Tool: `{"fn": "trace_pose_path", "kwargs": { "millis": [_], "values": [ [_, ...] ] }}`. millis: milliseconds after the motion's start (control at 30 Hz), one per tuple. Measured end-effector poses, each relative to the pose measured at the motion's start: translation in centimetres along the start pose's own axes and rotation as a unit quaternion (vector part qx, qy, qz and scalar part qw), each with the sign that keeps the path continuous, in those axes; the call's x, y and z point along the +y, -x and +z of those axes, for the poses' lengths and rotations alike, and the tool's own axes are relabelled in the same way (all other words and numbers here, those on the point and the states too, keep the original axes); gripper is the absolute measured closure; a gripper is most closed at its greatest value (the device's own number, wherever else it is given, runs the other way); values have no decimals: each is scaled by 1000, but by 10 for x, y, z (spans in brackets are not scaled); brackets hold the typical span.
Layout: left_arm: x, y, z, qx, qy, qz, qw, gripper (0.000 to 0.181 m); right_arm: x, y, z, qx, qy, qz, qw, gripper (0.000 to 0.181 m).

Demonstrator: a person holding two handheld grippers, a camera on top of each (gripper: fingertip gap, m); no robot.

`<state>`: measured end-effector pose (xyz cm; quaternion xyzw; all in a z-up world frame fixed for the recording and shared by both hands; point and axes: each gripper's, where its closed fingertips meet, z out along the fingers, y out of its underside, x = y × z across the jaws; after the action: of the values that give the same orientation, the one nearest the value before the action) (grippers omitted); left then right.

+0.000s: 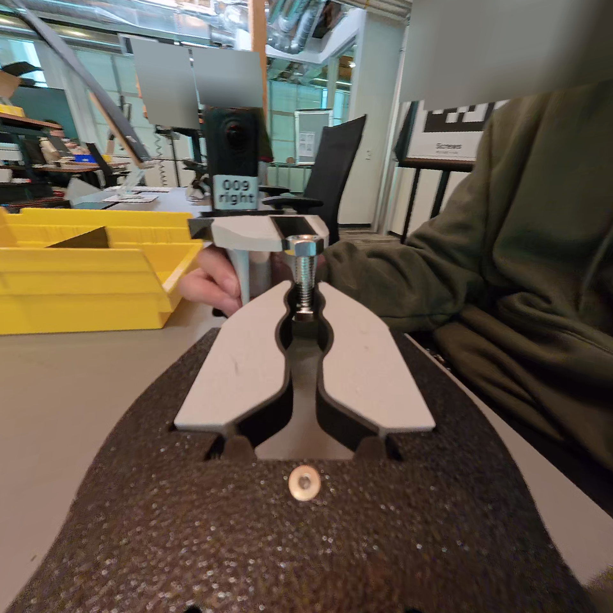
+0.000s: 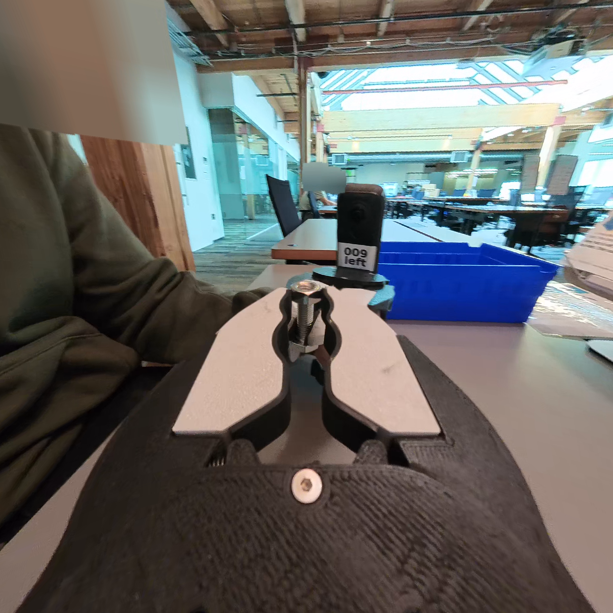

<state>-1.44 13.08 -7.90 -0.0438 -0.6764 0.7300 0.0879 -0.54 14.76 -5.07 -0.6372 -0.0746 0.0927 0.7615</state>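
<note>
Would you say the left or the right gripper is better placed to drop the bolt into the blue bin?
Left, probably. The left gripper clamps the bolt low on its thread, and the blue bin stands right beside it; the right gripper, holding the head, is farther off.

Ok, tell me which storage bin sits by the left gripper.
The blue bin, just behind the left gripper. The yellow bin is beside the right gripper; both grip one bolt.
</note>
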Motion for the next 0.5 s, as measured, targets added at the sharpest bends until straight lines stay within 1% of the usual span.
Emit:
{"fn": "trace_pose_path", "kwargs": {
  "millis": [100, 167, 233, 367, 433, 500],
  "values": [
    [-2, -14, 4, 45, -3, -1, 999, 172, -3, 14, 2, -51, -12, 17, 998, 165],
    [-1, -16, 6, 54, -1, -2, 999, 172, -3, 20, 3, -72, -13, 28, 997, 164],
    [0, -10, 6, 37, 0, -3, 999, 172, -2, 17, 3, -62, -12, 30, 998, 164],
    [0, 3, 2, -8, 0, 4, 1000, 172, -2, 3, 0, -18, -13, 21, 1000, 164],
    [-1, 5, 1, -14, -4, 3, 1000, 172, -2, 0, 0, -5, -13, 14, 1000, 165],
    [-2, 2, 1, -5, -10, 1, 1000, 172, -3, 1, 0, -4, -16, 4, 1000, 165]
  ]
}}
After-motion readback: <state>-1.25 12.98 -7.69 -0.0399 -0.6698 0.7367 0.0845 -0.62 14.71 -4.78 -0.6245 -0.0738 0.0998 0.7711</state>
